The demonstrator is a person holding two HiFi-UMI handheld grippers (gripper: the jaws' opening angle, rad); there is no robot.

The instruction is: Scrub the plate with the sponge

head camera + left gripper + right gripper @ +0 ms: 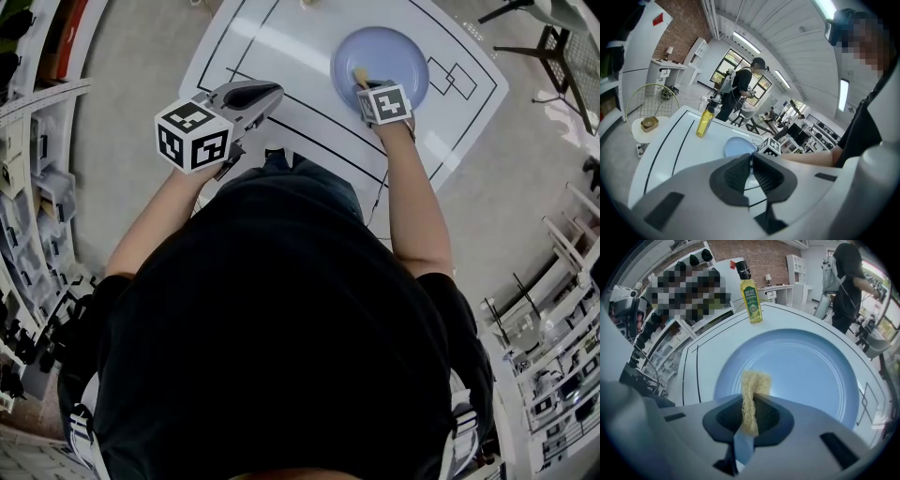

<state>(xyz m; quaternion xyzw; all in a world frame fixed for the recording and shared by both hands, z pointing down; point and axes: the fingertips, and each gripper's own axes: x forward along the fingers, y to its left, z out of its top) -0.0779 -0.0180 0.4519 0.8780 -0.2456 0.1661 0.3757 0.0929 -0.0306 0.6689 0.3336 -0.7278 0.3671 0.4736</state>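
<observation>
right gripper [752,403] clamped on sponge [755,380]; sponge tip over plate [806,366]

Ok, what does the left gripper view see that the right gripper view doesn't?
Only the left gripper view: the left gripper itself, jaws together with nothing in them, and a small round side table with a bowl on it.
Only the right gripper view: the yellow sponge, pinched in the right gripper.
Both: the blue plate, the yellow bottle and the white table.
</observation>
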